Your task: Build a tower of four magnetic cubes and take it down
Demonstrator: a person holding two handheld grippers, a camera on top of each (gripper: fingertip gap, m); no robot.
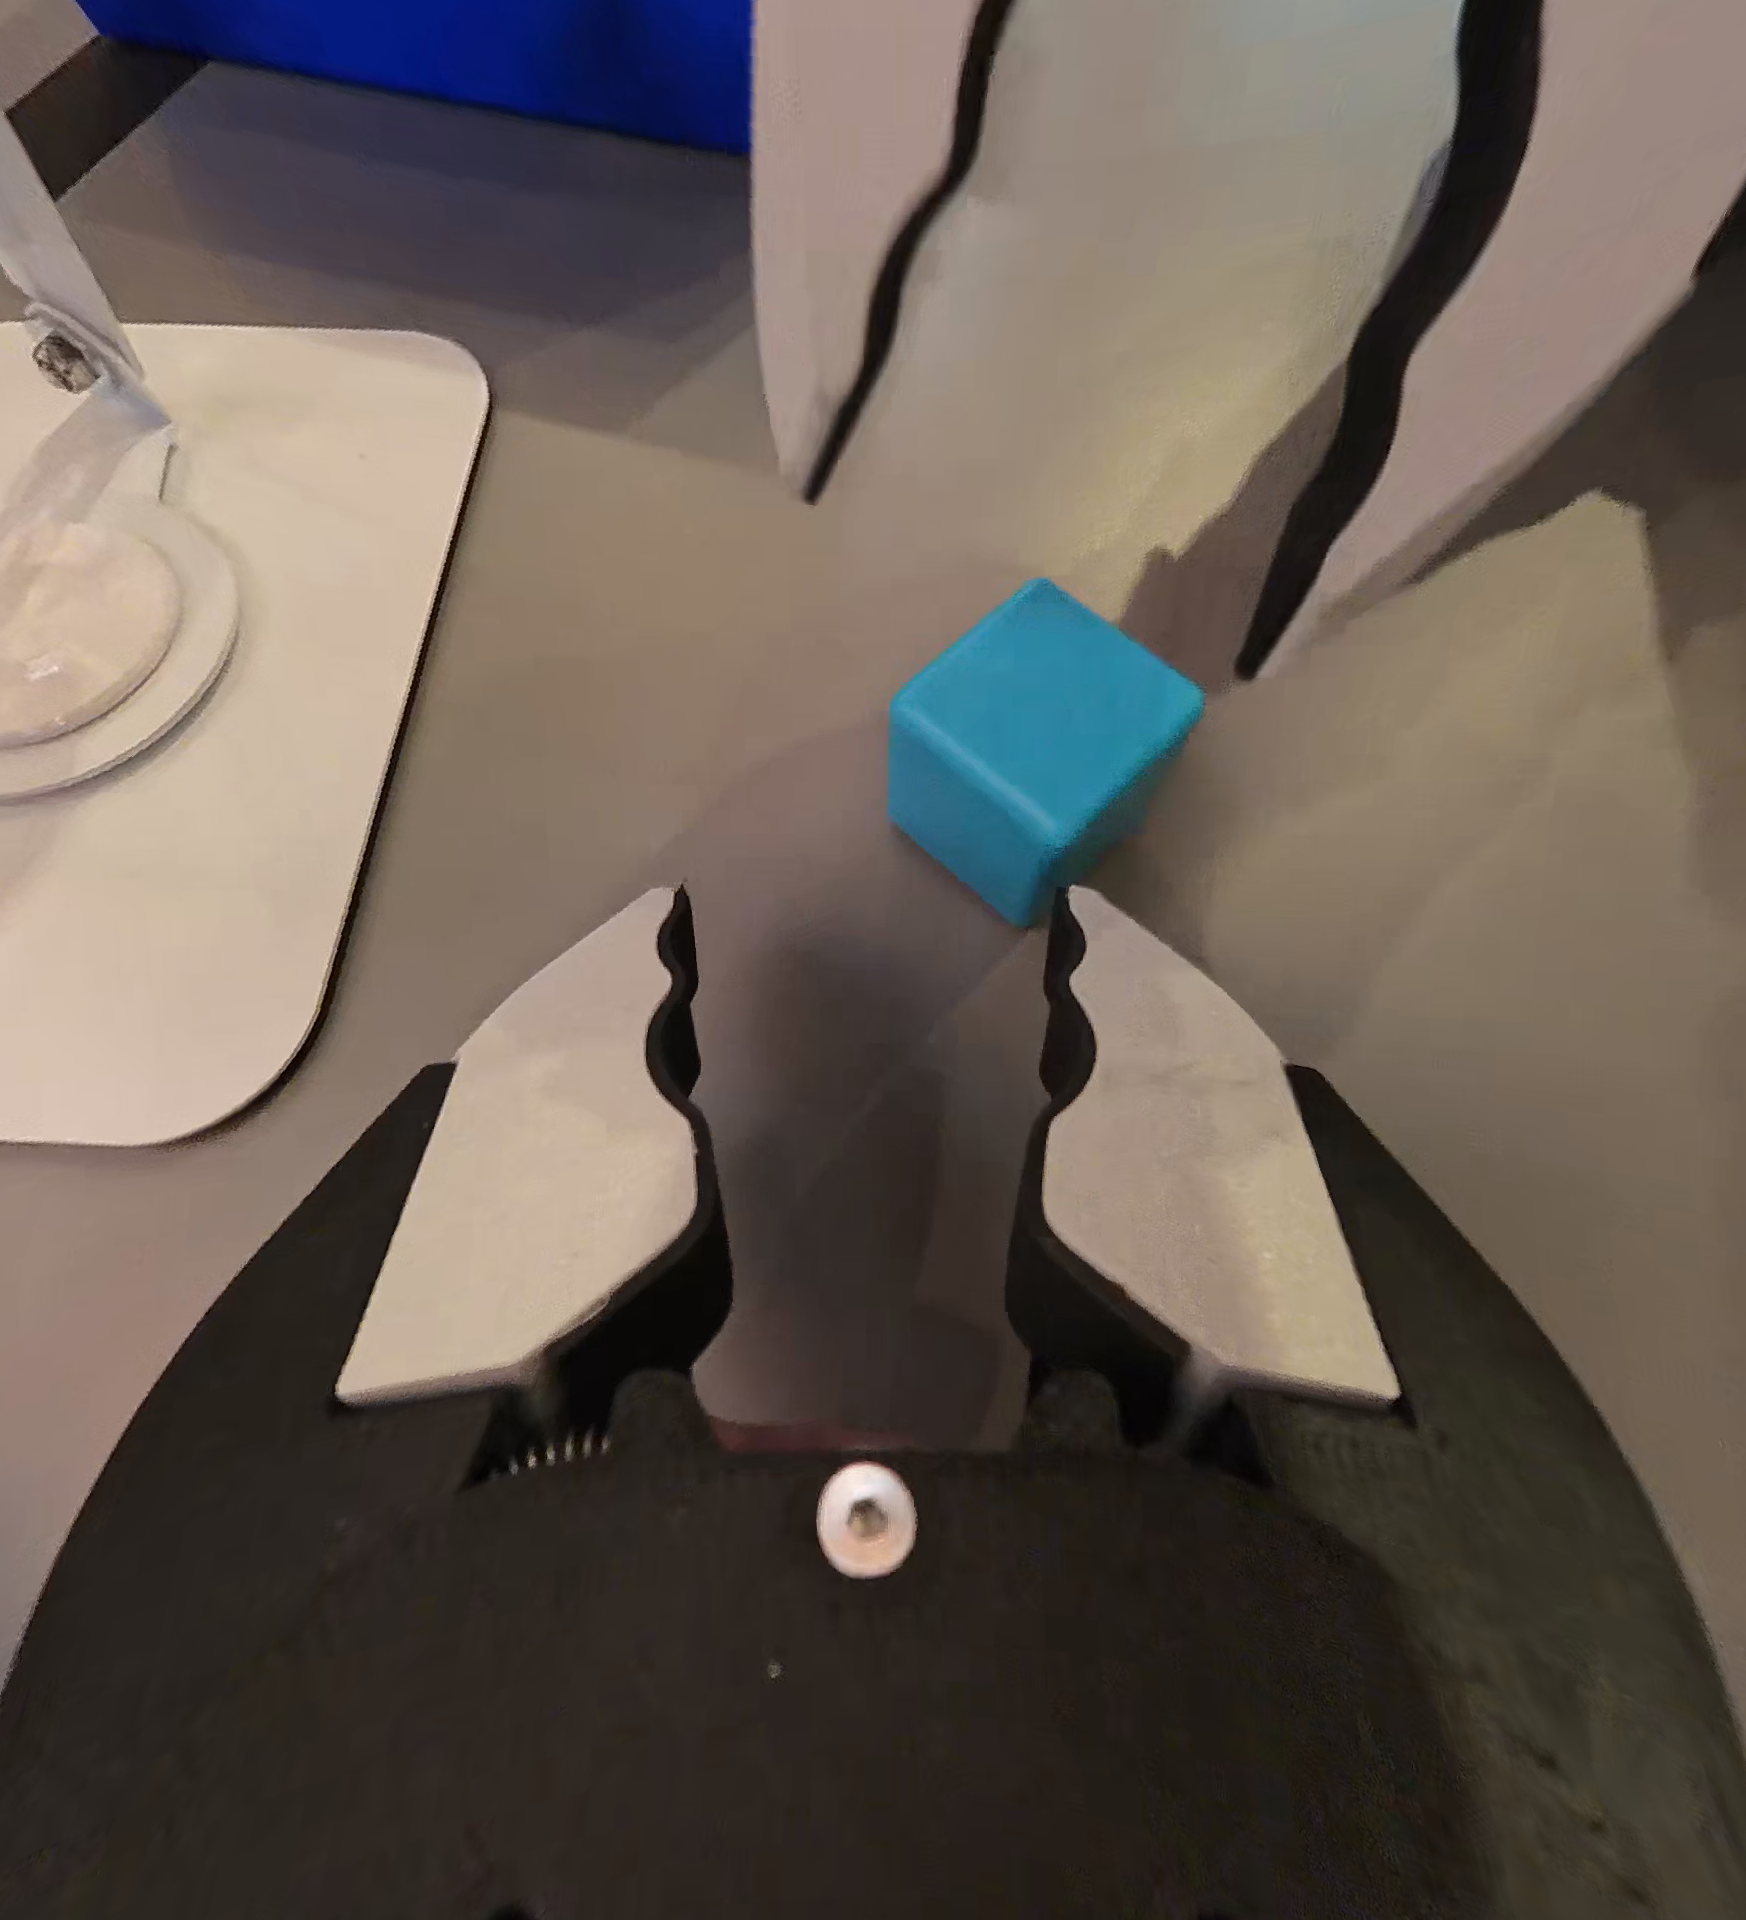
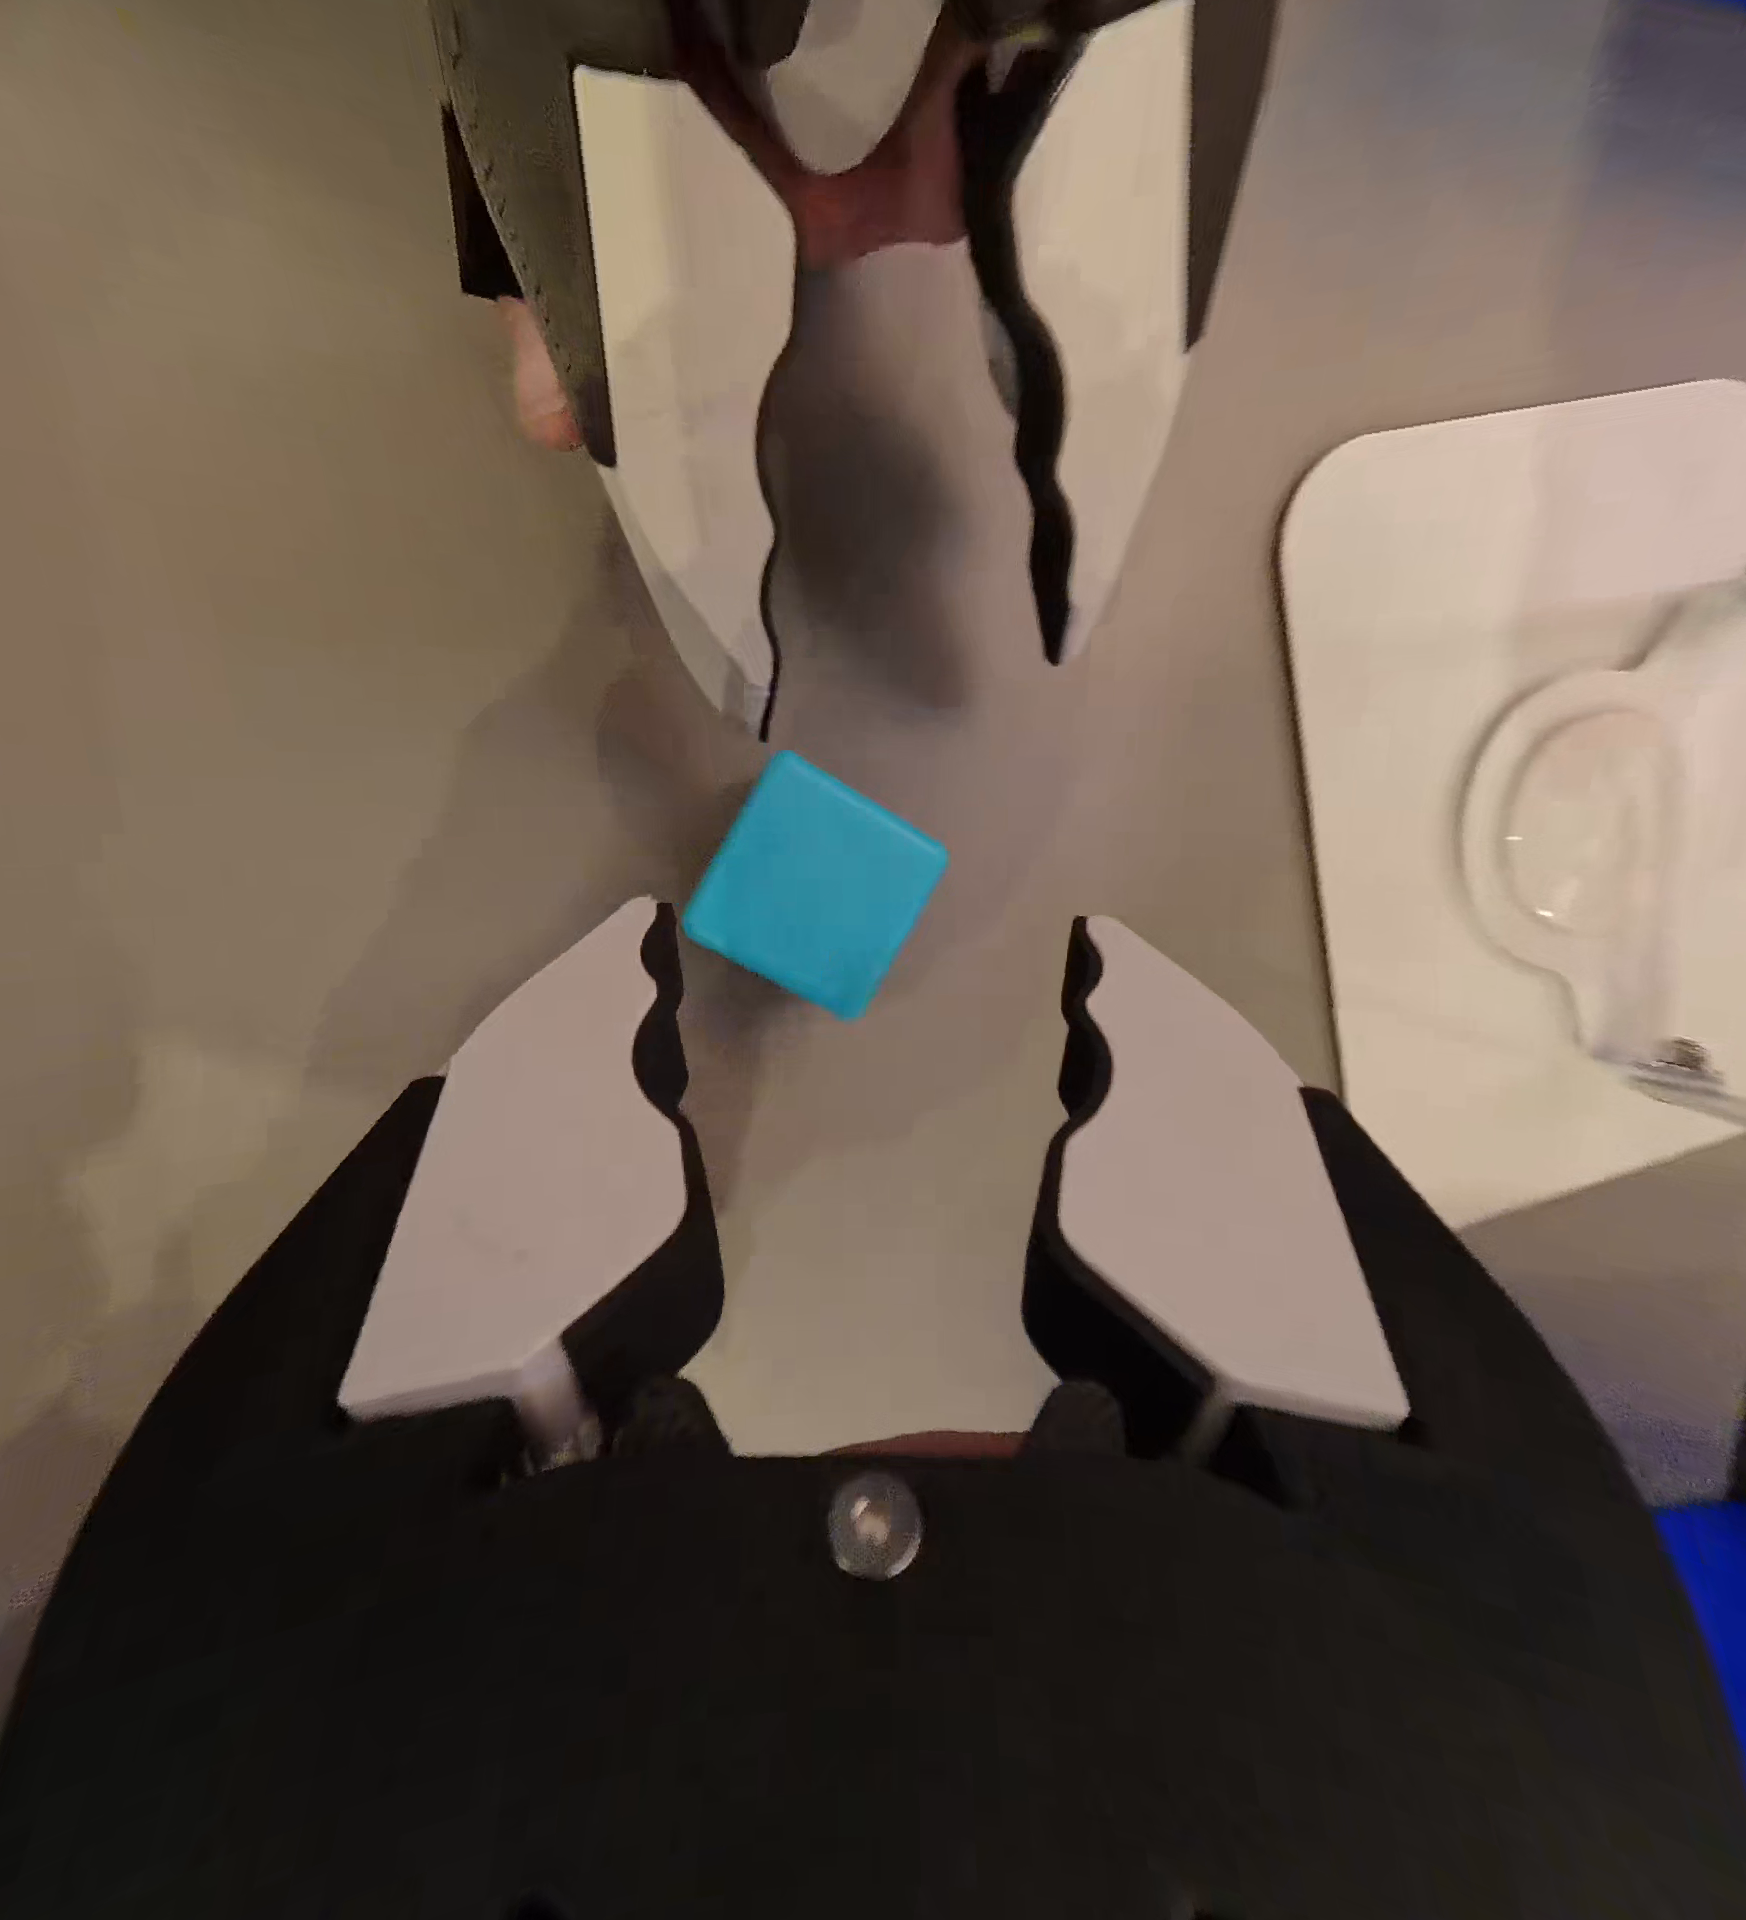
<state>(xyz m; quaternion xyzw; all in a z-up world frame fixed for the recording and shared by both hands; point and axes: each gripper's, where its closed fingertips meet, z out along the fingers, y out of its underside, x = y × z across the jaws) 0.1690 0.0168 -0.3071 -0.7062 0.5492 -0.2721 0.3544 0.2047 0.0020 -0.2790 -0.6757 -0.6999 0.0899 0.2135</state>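
Only one blue cube shows, lying alone on the grey table, so I judge the job is at an end point: either no tower exists yet or it is already down. Leftmost sits a white stand base. The left gripper hovers just short of the cube, jaws wide and empty; the right gripper faces it, equally wide. Next, one must straddle the cube squarely.

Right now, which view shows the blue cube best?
The left wrist view: the blue cube shows its top and two sides, resting on the grey table. The right wrist view looks almost straight down, showing mainly its top face.
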